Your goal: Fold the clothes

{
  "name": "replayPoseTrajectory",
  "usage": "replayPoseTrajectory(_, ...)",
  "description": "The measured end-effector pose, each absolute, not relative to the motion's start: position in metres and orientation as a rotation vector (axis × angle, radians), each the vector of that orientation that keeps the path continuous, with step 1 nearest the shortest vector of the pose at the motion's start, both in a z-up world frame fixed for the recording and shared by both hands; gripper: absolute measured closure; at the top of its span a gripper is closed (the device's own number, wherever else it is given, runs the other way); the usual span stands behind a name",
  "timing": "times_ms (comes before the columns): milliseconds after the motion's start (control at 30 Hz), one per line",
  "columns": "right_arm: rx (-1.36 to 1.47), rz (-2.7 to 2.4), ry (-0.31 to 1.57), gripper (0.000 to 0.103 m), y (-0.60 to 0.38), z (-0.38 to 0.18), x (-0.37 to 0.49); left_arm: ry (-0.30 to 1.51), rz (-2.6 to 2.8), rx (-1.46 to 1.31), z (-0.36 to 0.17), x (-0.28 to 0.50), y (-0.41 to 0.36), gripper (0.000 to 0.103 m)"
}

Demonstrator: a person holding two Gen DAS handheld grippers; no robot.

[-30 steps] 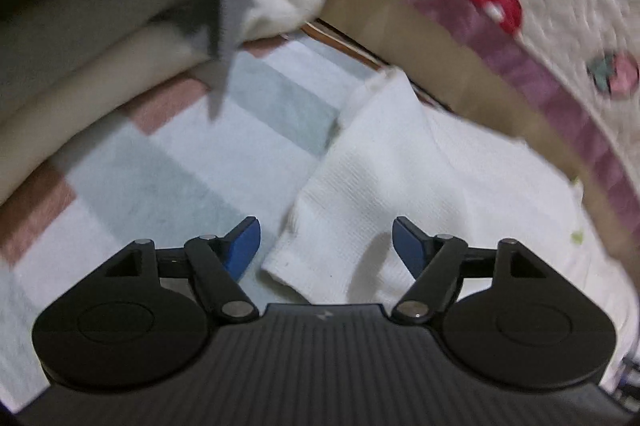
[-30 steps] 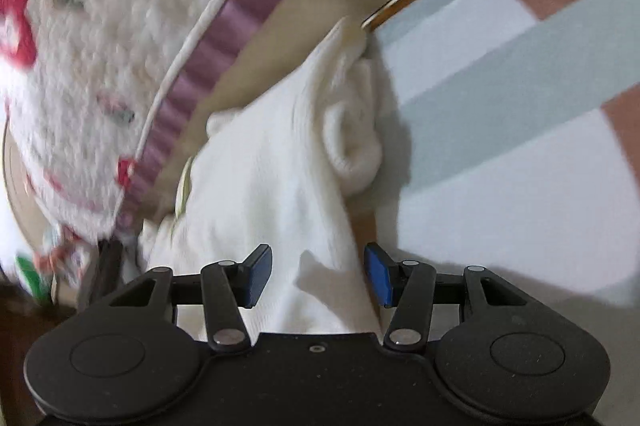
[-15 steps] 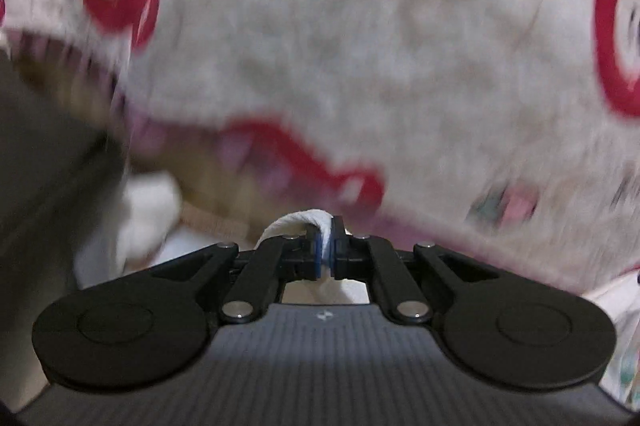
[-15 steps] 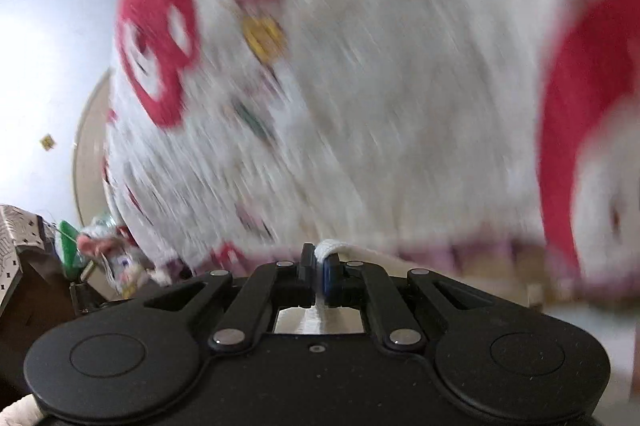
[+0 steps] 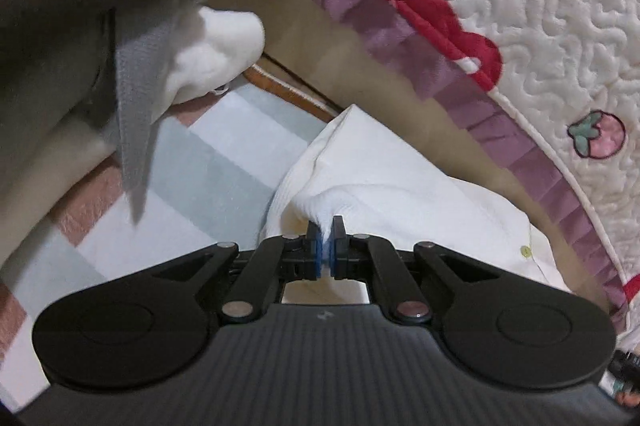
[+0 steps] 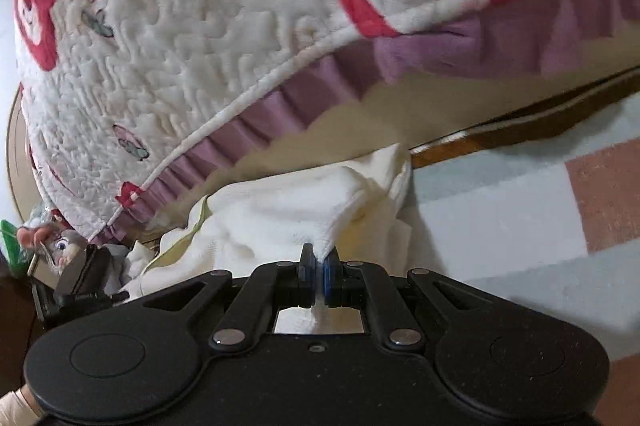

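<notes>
- White garment (image 5: 384,181) lies on the striped bedding (image 5: 208,177), just beside the quilted blanket (image 5: 540,5), its near edge lifted at two pinch points.
- Left gripper (image 5: 327,246) is clamped on a tuft of that edge; the cloth tents up into its pads.
- Right gripper (image 6: 318,266) is likewise closed on a pinch of the same garment (image 6: 288,214).
- To do this well, I judge both hands should rise evenly and draw apart, keeping the edge taut so it clears the blanket's purple frill (image 6: 280,109).

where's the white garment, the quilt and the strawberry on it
white garment (image 5: 384,181), left wrist view, flat top panel
quilt (image 6: 192,37), right wrist view, stitched white face
strawberry (image 5: 599,139), left wrist view, pink fruit body
</notes>
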State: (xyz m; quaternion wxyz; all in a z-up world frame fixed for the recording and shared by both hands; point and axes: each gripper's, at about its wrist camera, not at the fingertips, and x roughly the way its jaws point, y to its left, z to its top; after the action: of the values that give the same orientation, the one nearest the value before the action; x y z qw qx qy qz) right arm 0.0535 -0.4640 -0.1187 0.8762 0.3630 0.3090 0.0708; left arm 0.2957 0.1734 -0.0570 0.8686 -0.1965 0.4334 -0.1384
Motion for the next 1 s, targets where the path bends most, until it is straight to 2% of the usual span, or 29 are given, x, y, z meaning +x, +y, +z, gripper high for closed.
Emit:
replayPoseTrajectory(67,0.769,0.176,0.614,0.097,-0.467,-0.111,0.056,0.882,-0.315,-0.414,-0.047,0.296,0.173,0.1)
replayPoseTrajectory(133,0.922,0.234,0.54,0.097,-0.484,-0.112,0.053,0.844,-0.345,-0.451,-0.035,0.294,0.174,0.1)
replayPoseTrajectory(200,0.926,0.207,0.582,0.097,-0.485,-0.12,0.057,0.847,-0.328,-0.479,-0.035,0.293,0.175,0.099)
replayPoseTrajectory(300,0.792,0.12,0.729,0.092,-0.47,-0.135,0.062,0.983,-0.258,-0.527,-0.065,0.294,0.176,0.096)
replayPoseTrajectory(367,0.819,0.085,0.753,0.089,-0.469,-0.143,0.05,1.02,-0.241,-0.588,-0.085,0.286,0.18,0.093)
replayPoseTrajectory(400,0.838,0.069,0.761,0.078,-0.469,-0.146,0.043,1.014,-0.239,-0.64,-0.089,0.28,0.184,0.087)
replayPoseTrajectory(433,0.858,0.053,0.77,0.062,-0.469,-0.15,0.037,1.007,-0.236,-0.693,-0.094,0.274,0.188,0.082)
replayPoseTrajectory(467,0.878,0.037,0.778,0.057,-0.47,-0.153,0.03,1.0,-0.233,-0.746,-0.098,0.267,0.191,0.081)
replayPoseTrajectory(567,1.001,-0.001,0.758,0.056,-0.481,-0.159,0.013,0.961,-0.19,-0.966,-0.111,0.249,0.204,0.072)
replayPoseTrajectory(633,1.099,-0.004,0.744,0.043,-0.483,-0.164,0.007,0.987,-0.178,-1.009,-0.116,0.244,0.203,0.066)
replayPoseTrajectory(667,1.141,0.006,0.749,0.041,-0.478,-0.168,0.007,1.002,-0.179,-1.007,-0.117,0.244,0.2,0.063)
replayPoseTrajectory(733,1.225,0.019,0.756,0.041,-0.465,-0.177,0.007,1.025,-0.177,-1.004,-0.121,0.243,0.193,0.052)
replayPoseTrajectory(800,1.298,0.006,0.743,0.041,-0.451,-0.184,0.009,1.031,-0.172,-1.02,-0.127,0.244,0.185,0.046)
replayPoseTrajectory(1000,1.39,-0.07,0.654,0.034,-0.421,-0.198,0.018,0.973,-0.11,-1.068,-0.133,0.259,0.18,0.043)
